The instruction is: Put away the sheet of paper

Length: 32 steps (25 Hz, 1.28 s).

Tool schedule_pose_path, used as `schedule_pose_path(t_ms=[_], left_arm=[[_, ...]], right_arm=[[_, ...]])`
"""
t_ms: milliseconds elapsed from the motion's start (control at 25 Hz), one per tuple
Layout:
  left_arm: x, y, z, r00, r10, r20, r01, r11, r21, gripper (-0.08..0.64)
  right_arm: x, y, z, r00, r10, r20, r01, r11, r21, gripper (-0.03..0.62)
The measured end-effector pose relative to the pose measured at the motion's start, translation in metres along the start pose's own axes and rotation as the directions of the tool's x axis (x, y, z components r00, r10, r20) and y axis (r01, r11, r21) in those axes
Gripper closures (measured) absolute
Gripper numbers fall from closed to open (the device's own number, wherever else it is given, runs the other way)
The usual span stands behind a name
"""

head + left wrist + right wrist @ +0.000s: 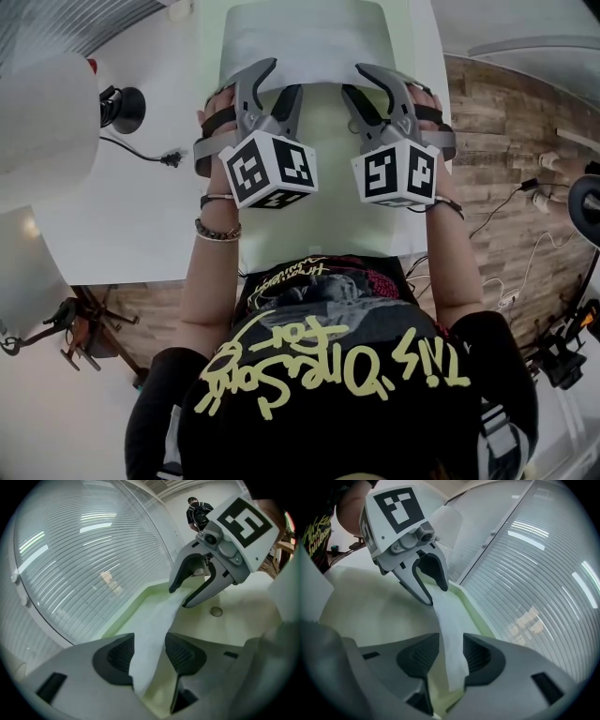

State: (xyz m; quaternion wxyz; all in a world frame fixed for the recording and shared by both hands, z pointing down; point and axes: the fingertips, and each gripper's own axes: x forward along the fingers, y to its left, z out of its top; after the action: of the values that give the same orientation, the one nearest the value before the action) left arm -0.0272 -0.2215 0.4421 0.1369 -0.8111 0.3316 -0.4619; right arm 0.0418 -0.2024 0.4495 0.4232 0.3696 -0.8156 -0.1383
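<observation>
A white sheet of paper (300,42) lies on a pale green mat (319,211) on the white table. Both grippers are at the sheet's near edge, side by side. In the left gripper view the paper's (154,625) edge stands upright between my left gripper's (149,656) pads, with a gap on its right side. In the right gripper view the paper (447,616) likewise stands between my right gripper's (451,656) parted pads. Each view shows the other gripper (178,597) (436,596) with its jaws around the same edge. From the head view, the left gripper (281,77) and right gripper (354,79) are both open.
A black device (122,108) with a cable and plug (172,159) sits left of the mat on the table (122,216). A ribbed wall (84,550) runs behind. Wooden floor with cables (525,187) lies to the right. A person (199,510) stands far off.
</observation>
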Motion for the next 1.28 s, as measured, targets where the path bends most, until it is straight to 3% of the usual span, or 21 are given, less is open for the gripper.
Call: schedule_pose_path(t_ms=[680,1280], left_arm=[[-0.001,-0.013,-0.005,0.998,-0.050,-0.047,0.054,0.996,0.076,0.321],[-0.015,-0.009,-0.005,0.999,-0.005,-0.034,0.007,0.999,0.047,0.321]], right_arm=[[0.000,0.010,0.000,0.999,0.042,-0.025,-0.042,0.999,-0.018,0.414],[-0.013,0.015,0.007,1.000,0.017,-0.011,-0.017,1.000,0.001,0.414]])
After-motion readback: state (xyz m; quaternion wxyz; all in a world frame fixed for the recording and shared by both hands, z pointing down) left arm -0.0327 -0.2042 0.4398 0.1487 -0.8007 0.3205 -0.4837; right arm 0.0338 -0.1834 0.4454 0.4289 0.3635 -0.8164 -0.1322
